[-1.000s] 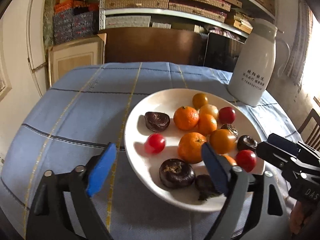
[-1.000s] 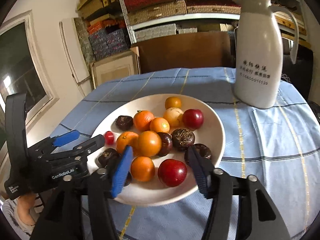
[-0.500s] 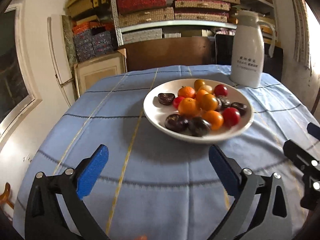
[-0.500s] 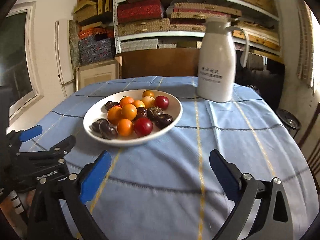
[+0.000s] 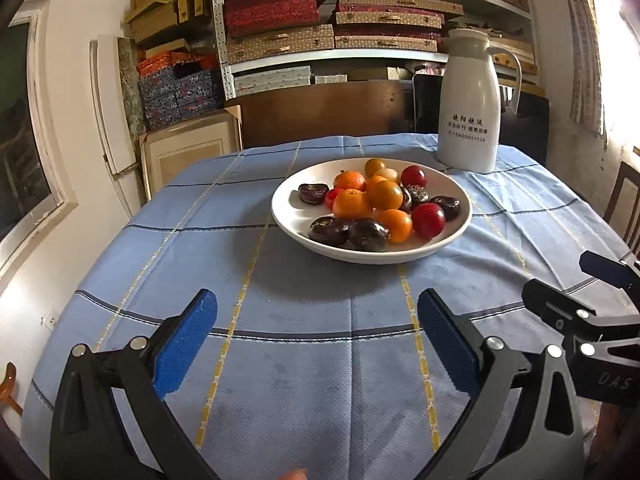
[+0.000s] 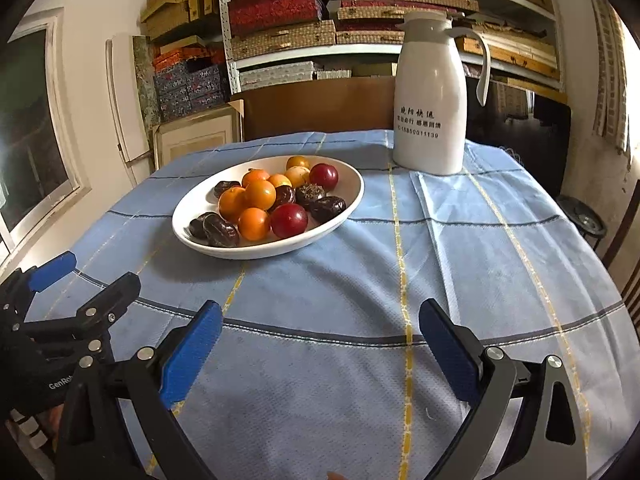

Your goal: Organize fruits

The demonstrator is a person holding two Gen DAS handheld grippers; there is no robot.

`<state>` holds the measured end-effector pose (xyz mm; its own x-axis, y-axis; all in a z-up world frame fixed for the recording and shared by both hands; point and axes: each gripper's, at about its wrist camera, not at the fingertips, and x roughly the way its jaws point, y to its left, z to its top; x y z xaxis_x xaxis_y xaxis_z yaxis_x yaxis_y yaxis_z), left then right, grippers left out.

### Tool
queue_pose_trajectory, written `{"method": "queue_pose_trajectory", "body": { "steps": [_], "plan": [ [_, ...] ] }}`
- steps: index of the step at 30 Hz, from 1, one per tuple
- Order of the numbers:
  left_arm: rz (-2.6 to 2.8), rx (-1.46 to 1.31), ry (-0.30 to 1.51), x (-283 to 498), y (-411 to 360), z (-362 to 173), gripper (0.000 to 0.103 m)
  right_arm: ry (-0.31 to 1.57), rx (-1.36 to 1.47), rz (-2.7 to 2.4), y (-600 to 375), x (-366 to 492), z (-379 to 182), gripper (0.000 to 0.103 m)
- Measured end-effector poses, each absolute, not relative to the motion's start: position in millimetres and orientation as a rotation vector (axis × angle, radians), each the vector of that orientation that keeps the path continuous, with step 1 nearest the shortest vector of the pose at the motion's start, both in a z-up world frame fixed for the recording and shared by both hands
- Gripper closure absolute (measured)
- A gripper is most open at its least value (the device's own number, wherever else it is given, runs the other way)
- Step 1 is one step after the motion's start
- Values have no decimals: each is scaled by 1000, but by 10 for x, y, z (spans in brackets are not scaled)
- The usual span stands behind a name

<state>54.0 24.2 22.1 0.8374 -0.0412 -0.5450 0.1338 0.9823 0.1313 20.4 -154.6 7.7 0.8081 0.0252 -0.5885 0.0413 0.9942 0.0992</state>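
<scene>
A white plate (image 5: 292,222) (image 6: 352,200) sits mid-table and holds several oranges (image 5: 352,204) (image 6: 260,194), red fruits (image 5: 428,220) (image 6: 289,220) and dark wrinkled fruits (image 5: 329,230) (image 6: 220,230). My left gripper (image 5: 318,340) is open and empty, over the blue cloth well short of the plate. My right gripper (image 6: 320,344) is open and empty, also near the table's front, to the right of the left one. Each gripper shows at the edge of the other's view.
A white thermos jug (image 5: 470,104) (image 6: 432,96) stands behind the plate at the back right. The table wears a blue checked cloth (image 5: 304,320). Shelves of boxes (image 5: 320,20) and a brown board stand behind; a chair (image 5: 624,200) is at right.
Both grippers have pulled back from over the plate toward the table's front edge. The fruits stay on the plate. Both stay open.
</scene>
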Motion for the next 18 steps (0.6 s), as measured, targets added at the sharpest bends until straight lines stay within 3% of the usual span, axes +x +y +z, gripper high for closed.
{"method": "queue_pose_trajectory", "body": {
  "steps": [18],
  "plan": [
    [-95, 166, 584, 547, 254, 222, 5, 636, 112, -3, -1524, 195, 70, 4]
  ]
}}
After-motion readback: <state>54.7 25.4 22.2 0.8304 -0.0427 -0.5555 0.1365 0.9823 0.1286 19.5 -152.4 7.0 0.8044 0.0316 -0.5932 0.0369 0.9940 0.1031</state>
